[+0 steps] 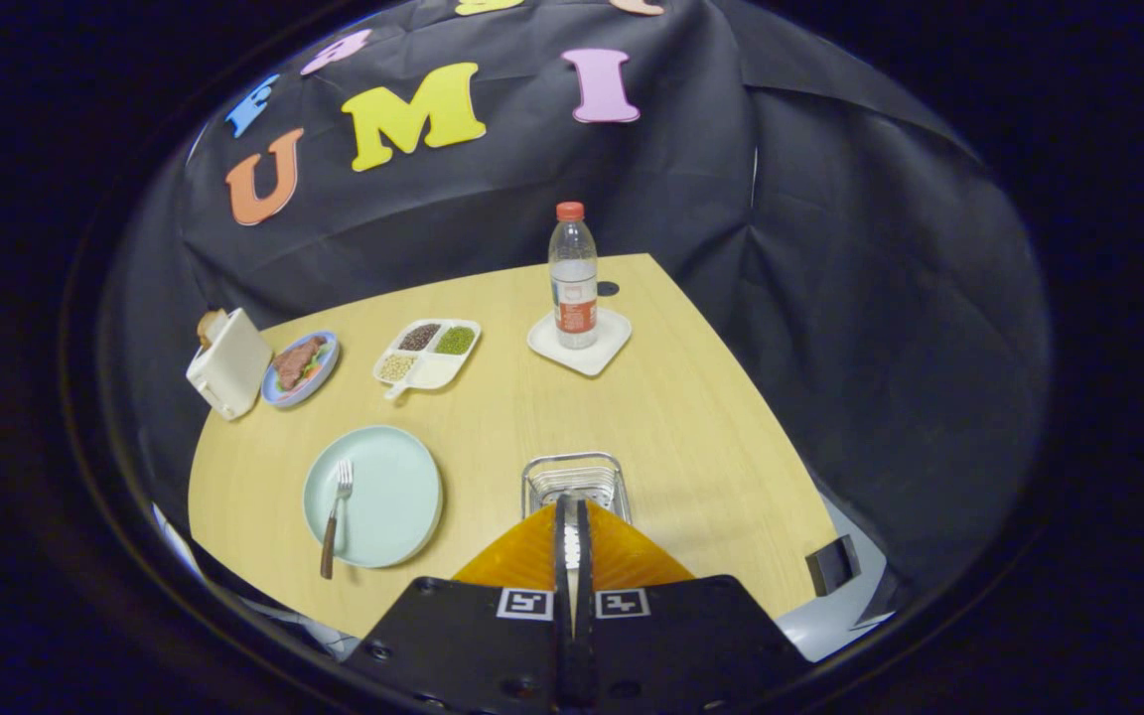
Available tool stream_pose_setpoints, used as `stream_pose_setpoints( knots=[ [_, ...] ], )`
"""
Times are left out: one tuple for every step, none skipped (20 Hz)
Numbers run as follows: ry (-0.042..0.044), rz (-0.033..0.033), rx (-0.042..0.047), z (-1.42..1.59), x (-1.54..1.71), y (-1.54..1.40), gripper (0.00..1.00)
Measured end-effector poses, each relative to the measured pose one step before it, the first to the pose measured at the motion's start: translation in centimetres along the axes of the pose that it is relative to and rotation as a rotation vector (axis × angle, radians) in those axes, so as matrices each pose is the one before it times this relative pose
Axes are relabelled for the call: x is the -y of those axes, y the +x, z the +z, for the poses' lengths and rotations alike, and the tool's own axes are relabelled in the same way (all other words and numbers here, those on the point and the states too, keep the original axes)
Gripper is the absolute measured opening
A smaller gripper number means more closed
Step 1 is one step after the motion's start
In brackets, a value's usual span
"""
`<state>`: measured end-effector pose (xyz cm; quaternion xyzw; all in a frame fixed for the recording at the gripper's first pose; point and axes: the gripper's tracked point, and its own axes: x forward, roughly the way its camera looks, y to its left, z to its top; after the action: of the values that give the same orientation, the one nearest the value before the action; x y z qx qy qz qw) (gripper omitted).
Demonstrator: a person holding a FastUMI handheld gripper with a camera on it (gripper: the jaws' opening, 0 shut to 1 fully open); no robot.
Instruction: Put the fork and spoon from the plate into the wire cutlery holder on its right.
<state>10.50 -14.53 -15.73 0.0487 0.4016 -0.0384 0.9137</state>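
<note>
Hand-held gripper [572, 521] pinches upright spoon [572, 546].

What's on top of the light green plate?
A metal fork with a brown handle lies on the round light green plate, handle end poking off the rim. No spoon lies there. The gripper is closed, something pale between its fingers, above the wire cutlery holder.

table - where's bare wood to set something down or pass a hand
Widest bare patch of the wooden table: right of the wire cutlery holder, below the clear water bottle. A strip runs between the pale green plate and the holder. Crowded by the white toaster. The gripper, fingers nearly together, hangs over the holder.
</note>
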Motion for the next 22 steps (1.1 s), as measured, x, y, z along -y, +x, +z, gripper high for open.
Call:
stream_pose_setpoints(
  knots=[
    [-0.00887, -0.0123, 0.01092, 0.033, -0.15, 0.016, 0.08],
    [-0.0053, -0.01713, 0.01987, 0.264, -0.257, -0.279, 0.27],
    [-0.00523, 0.00161, 0.0196, 0.282, -0.728, -0.614, 0.3],
    [-0.00829, 0.00448, 0.0201, 0.29, -0.93, -0.582, 0.39],
    [-0.00665, 0.00049, 0.02321, 0.178, -0.688, -0.371, 0.48],
    [-0.00325, -0.00029, 0.02229, 0.419, -0.821, -0.448, 0.57],
    [-0.00266, 0.00063, 0.01899, 0.122, -0.91, -0.358, 0.63],
    [-0.00878, 0.00385, 0.01847, 0.286, -1.01, -0.438, 0.7],
    [-0.01506, -0.00723, 0.01997, 0.09, -0.889, -0.286, 0.73],
    [-0.02525, -0.01162, 0.00656, -0.096, -0.809, -0.107, 0.79],
    [-0.0197, 0.00438, 0.00493, -0.011, -1.161, -0.376, 0.85],
    [-0.00854, 0.00567, 0.00586, 0.141, -1.126, -0.331, 0.91],
    [0.00364, 0.01168, 0.00998, 0.175, -1.133, 0.053, 0.93],
    [0.00406, 0.0098, 0.00715, 0.132, -1.103, -0.09, 0.96],
    [0.00004, 0.0192, -0.00363, -0.324, -1.174, 0.215, 0.96],
    [-0.00396, 0.00953, -0.00987, -0.516, -1.131, 0.304, 0.95],
    [0.00133, 0.01595, -0.01633, -0.544, -1.143, 0.539, 0.95],
    [0.00175, 0.01862, -0.01458, -0.433, -1.102, 0.54, 0.96],
    [0.00126, 0.01643, -0.01449, -0.623, -1.094, 0.739, 0.95],
    [-0.00552, 0.02289, -0.01233, -0.447, -1.036, 0.681, 0.96],
    [-0.00731, 0.00579, -0.00778, -0.434, -0.709, 0.731, 0.96],
    [0.00254, 0.01404, -0.00466, -0.232, -0.738, 0.709, 0.95]
  ],
)
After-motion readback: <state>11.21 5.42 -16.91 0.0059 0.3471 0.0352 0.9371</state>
